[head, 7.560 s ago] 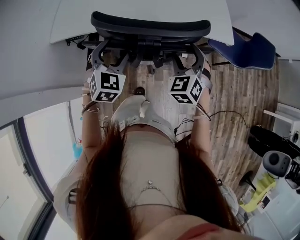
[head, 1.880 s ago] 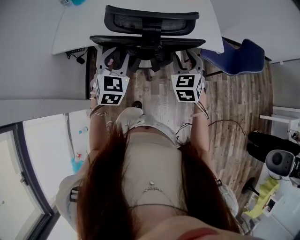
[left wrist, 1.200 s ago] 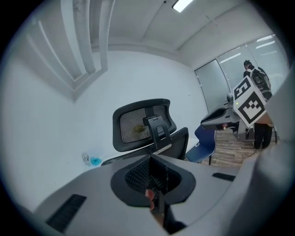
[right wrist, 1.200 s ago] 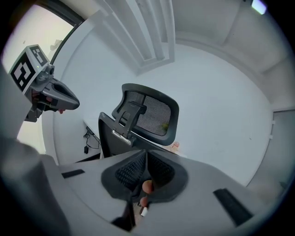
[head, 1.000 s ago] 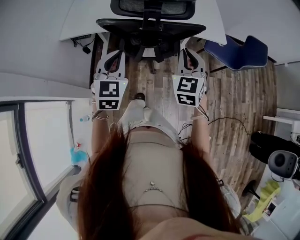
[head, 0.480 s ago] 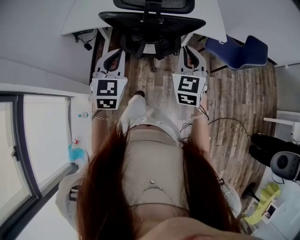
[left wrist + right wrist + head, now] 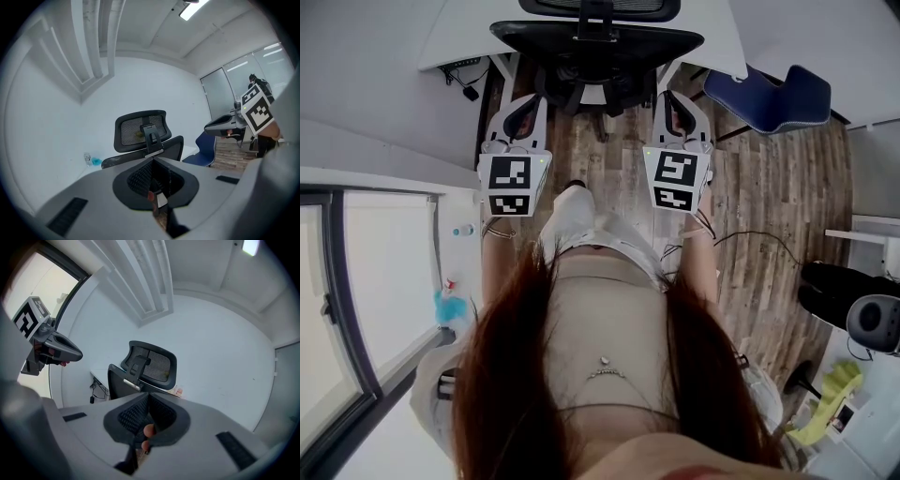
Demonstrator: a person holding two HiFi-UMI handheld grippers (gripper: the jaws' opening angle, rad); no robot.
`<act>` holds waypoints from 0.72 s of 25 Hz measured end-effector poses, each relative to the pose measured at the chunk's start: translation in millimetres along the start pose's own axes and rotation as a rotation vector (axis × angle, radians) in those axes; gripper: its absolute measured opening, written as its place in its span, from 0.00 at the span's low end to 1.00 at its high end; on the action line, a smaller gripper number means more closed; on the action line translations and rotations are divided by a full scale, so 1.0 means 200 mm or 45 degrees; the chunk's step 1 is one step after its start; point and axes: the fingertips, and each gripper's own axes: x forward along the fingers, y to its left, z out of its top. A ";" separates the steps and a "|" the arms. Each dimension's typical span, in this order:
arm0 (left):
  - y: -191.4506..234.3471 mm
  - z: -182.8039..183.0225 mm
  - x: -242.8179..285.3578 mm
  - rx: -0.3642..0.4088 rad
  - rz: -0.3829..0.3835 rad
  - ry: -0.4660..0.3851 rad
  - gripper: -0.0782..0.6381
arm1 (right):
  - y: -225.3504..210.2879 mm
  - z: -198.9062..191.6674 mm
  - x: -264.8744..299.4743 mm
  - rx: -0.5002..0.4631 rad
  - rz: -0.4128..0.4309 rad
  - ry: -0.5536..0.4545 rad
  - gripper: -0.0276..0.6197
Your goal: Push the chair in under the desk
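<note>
The black office chair [image 7: 595,37] stands at the top of the head view, its seat under the white desk [image 7: 459,37] and its mesh headrest [image 7: 600,7] over the desktop. My left gripper [image 7: 523,105] and right gripper [image 7: 673,99] point at the chair's back from either side, a short gap away. Both are shut with nothing between their jaws. In the left gripper view the chair [image 7: 143,133] rises beyond the shut left gripper [image 7: 152,161]. In the right gripper view the chair [image 7: 150,364] stands beyond the shut right gripper [image 7: 147,397].
A blue chair [image 7: 769,98] stands to the right of the desk on the wooden floor [image 7: 778,187]. Cables [image 7: 464,80] hang under the desk's left end. A glass partition [image 7: 366,281] runs along the left. Black equipment [image 7: 844,291] sits at the far right.
The chair has rolled farther in under the desk. Both grippers, earlier against its back, now stand a little short of it, still shut.
</note>
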 end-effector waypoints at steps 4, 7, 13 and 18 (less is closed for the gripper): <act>0.00 0.01 0.02 -0.007 -0.003 -0.003 0.11 | -0.01 0.00 0.00 0.000 -0.002 -0.001 0.08; -0.01 0.01 0.02 -0.011 -0.006 -0.005 0.11 | -0.02 -0.01 0.01 0.005 -0.005 0.003 0.08; -0.01 -0.02 0.04 -0.008 0.001 0.016 0.11 | -0.01 -0.05 0.02 0.012 0.004 0.021 0.08; -0.01 0.00 0.06 -0.018 -0.002 0.003 0.11 | -0.01 -0.04 0.03 0.008 0.008 0.019 0.08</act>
